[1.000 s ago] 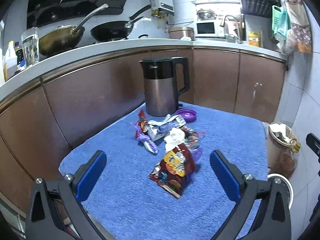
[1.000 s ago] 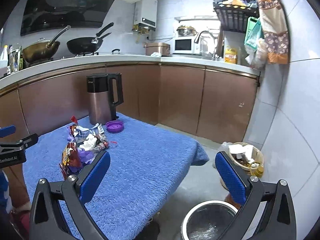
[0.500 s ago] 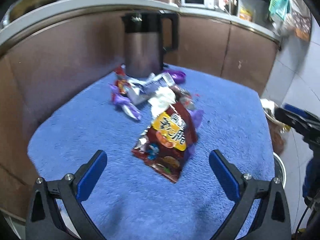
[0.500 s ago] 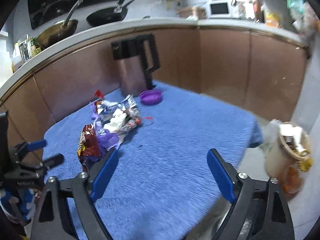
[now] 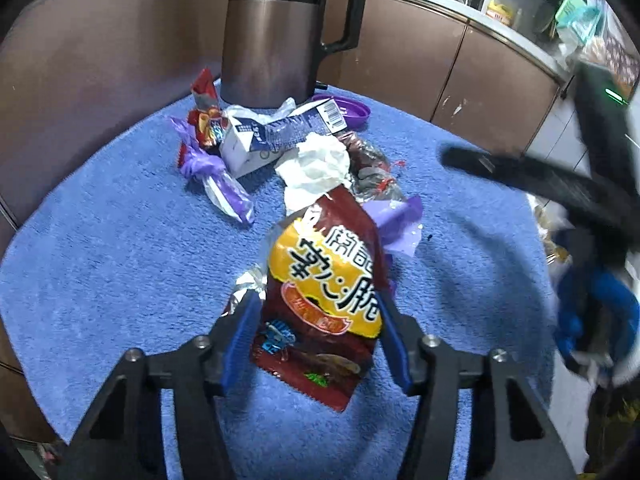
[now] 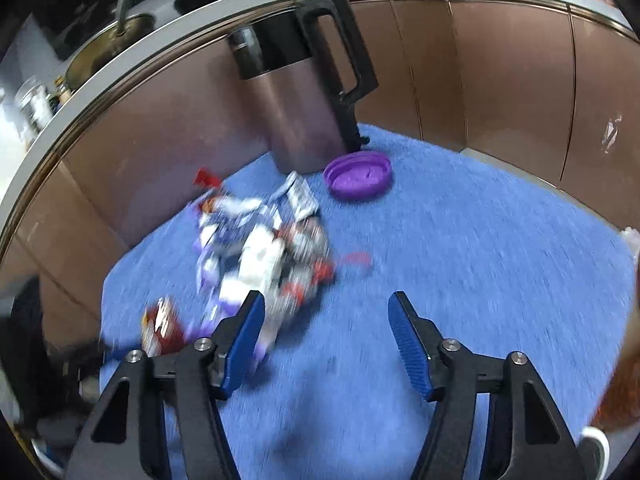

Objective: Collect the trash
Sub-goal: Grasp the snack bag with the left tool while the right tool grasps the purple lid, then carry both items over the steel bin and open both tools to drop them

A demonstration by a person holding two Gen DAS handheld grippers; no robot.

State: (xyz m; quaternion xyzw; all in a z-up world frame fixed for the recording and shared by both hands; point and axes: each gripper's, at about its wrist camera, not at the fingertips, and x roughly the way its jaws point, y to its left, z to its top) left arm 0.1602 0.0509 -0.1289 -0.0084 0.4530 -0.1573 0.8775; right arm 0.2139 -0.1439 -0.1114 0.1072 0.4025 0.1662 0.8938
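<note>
A pile of trash lies on a blue towel-covered table (image 5: 100,280). A dark red and yellow snack bag (image 5: 324,300) lies between the fingers of my left gripper (image 5: 316,340); its blue pads are at the bag's two sides, touching or nearly so. Behind the bag lie a crumpled white tissue (image 5: 316,164), a blue and white carton (image 5: 276,132) and purple wrappers (image 5: 216,176). My right gripper (image 6: 324,340) is open and empty above the towel, right of the blurred pile (image 6: 264,256).
A brown and black electric kettle (image 5: 280,32) stands at the table's back, with a purple lid (image 6: 358,174) beside it. Brown cabinets (image 6: 500,80) run behind. The right gripper's blurred body (image 5: 580,208) shows at the right of the left wrist view.
My left gripper moved forward and narrowed around the snack bag. My right gripper swung left and closer to the trash pile, and its jaws narrowed.
</note>
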